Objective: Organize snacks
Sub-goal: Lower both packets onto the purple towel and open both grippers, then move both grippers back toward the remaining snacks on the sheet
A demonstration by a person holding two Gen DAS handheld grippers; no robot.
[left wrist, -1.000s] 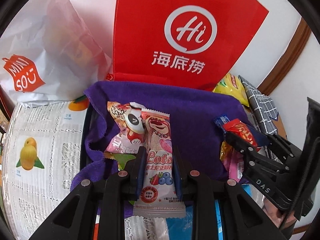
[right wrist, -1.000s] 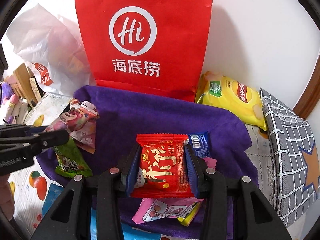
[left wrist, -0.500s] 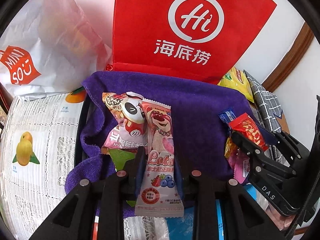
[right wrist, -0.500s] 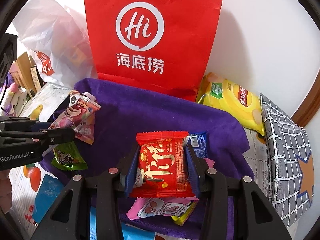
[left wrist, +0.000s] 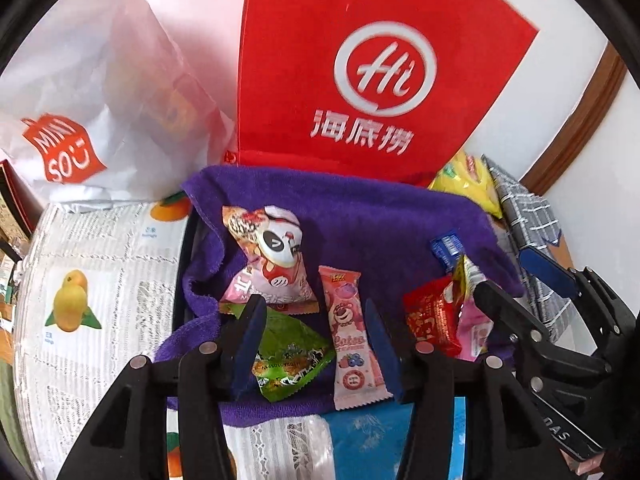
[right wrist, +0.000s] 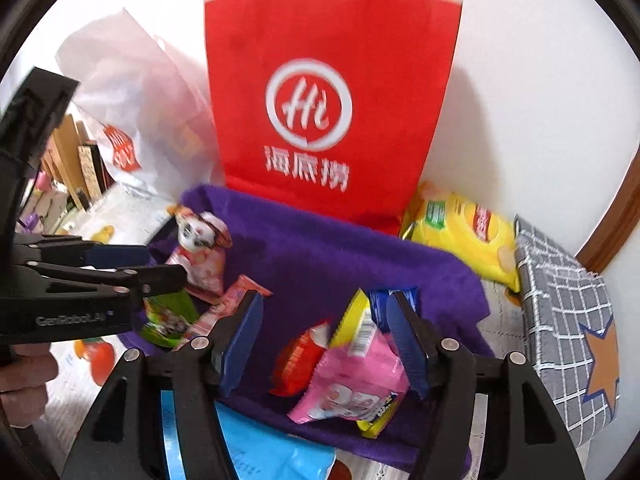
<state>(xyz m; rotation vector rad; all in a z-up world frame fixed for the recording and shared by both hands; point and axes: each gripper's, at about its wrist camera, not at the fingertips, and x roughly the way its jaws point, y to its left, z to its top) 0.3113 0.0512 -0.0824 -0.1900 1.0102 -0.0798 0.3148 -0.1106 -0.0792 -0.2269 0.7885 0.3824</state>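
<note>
A purple towel [left wrist: 360, 232] lines a tray and holds two snack piles. On its left lie a panda packet [left wrist: 276, 248], a green packet [left wrist: 292, 356] and a pink Lotso bar [left wrist: 348, 332]. My left gripper [left wrist: 312, 320] is open above them, empty. On the right lie a red packet [right wrist: 298, 356], a pink packet [right wrist: 356, 380], a yellow one [right wrist: 352, 312] and a blue one [right wrist: 380, 304]. My right gripper [right wrist: 328, 316] is open over that pile, empty. Each gripper shows in the other's view.
A red paper bag [right wrist: 328, 112] stands behind the towel against the wall. A white Miniso bag [left wrist: 80, 120] is at the back left. A yellow chip bag [right wrist: 464, 232] and a grey checked cushion [right wrist: 568, 320] lie right. A fruit-print cloth [left wrist: 92, 300] covers the table.
Both grippers have opened. The Lotso bar dropped from the left one onto the left pile, the red packet from the right one onto the right pile. Both grippers pulled back a little.
</note>
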